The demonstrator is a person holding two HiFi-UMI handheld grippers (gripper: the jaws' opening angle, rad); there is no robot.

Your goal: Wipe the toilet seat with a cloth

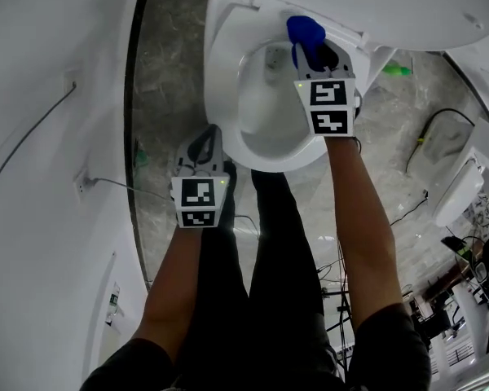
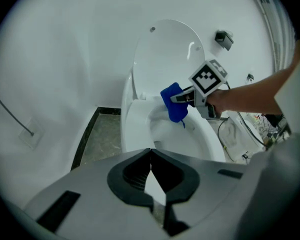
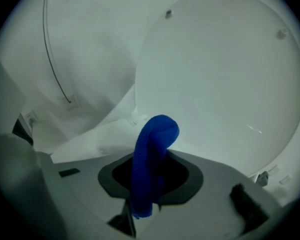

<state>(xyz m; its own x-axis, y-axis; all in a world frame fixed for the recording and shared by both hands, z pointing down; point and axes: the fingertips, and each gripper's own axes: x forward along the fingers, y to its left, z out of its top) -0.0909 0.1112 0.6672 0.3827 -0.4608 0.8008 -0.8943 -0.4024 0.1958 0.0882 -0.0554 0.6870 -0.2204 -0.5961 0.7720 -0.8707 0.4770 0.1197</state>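
The right gripper [image 1: 314, 54] pinches a blue, nubby cloth [image 3: 152, 139], folded into a soft roll, at the back of the smooth white oval toilet seat [image 1: 220, 80]. The left gripper [image 2: 151, 153] hangs beside the bowl, jaws together, empty.

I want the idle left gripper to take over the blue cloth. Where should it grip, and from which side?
Probably the rounded wad of the blue cloth that sticks out past the right gripper, which is shut on it. Come from the left, across the seat; the raised lid stands close behind. The left gripper is shut, so open it first.
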